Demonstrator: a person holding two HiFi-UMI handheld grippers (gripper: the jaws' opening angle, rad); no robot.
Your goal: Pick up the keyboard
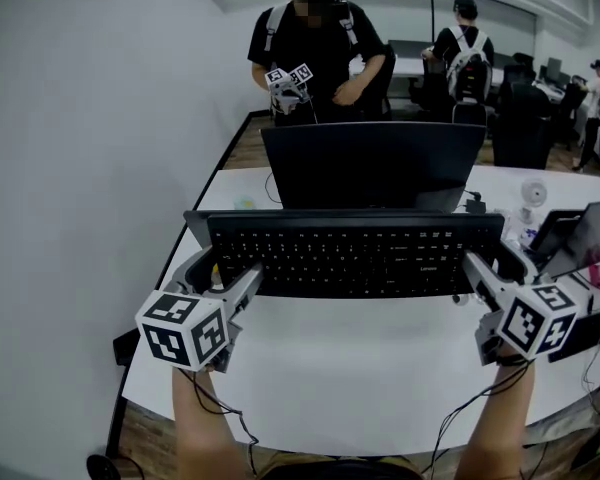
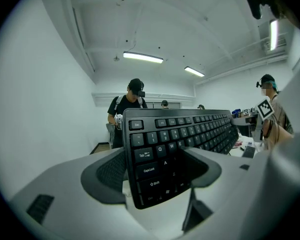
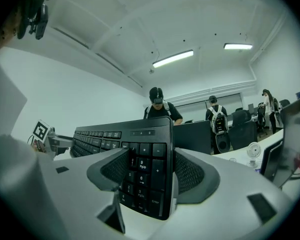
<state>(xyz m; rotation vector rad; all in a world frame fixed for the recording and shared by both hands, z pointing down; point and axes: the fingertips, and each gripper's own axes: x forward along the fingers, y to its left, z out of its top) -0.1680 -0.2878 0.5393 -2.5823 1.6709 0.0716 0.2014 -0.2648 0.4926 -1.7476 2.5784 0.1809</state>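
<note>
Black keyboard [image 1: 355,253] is tilting above the white desk [image 1: 360,368]; I am clamping its ends in my left gripper [image 1: 230,282] and right gripper [image 1: 492,274], so the lift is seemingly finishing

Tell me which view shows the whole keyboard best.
The head view: the whole keyboard shows, its ends clamped by the left hand-held gripper and right hand-held gripper. Left gripper view shows mainly its Esc end, right gripper view its numpad end.
</note>
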